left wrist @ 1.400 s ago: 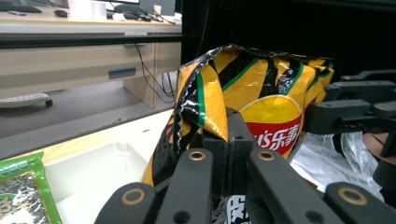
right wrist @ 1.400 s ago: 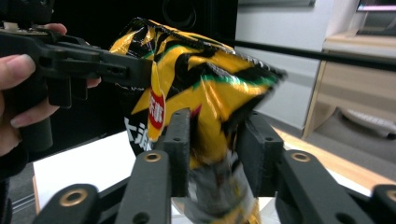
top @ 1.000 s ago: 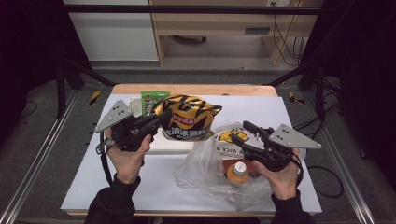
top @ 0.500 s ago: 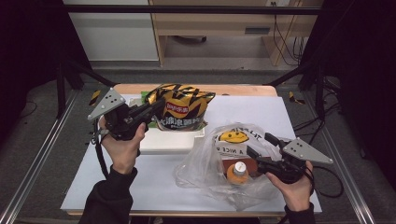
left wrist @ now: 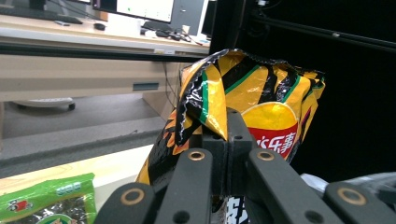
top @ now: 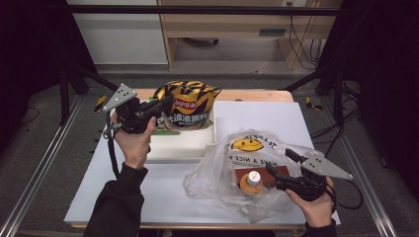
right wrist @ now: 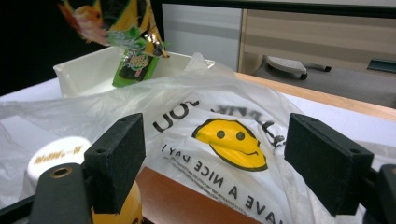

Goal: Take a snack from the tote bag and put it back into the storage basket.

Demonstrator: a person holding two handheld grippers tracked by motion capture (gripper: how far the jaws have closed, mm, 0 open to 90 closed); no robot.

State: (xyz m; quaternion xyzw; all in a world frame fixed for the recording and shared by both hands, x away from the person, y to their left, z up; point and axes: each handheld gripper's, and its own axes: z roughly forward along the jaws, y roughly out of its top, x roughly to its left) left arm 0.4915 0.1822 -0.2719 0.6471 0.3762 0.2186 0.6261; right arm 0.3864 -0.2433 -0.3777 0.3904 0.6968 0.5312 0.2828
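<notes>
A yellow-and-black chip bag [top: 188,103] hangs upright over the white tray [top: 178,144]. My left gripper [top: 165,102] is shut on the bag's left edge. In the left gripper view the jaws [left wrist: 227,135] pinch the crinkled edge of the chip bag [left wrist: 266,102]. A clear plastic bag [top: 247,148] with a yellow smiley face lies at the near right. It holds an orange bottle [top: 252,181] with a white cap and a brown box [top: 276,174]. My right gripper [top: 279,160] stands open at its right side. The open right gripper [right wrist: 224,163] faces the plastic bag [right wrist: 224,107] and bottle [right wrist: 56,156].
A green snack packet [left wrist: 46,200] lies in the white tray [right wrist: 84,70], and it appears as the green packet [right wrist: 135,63] under the lifted chips. A white sheet [top: 148,187] covers the wooden table. Metal rails run along both sides.
My left gripper has lifted the chip bag up off the tray. My right gripper has drawn back toward the near right edge of the plastic bag.
</notes>
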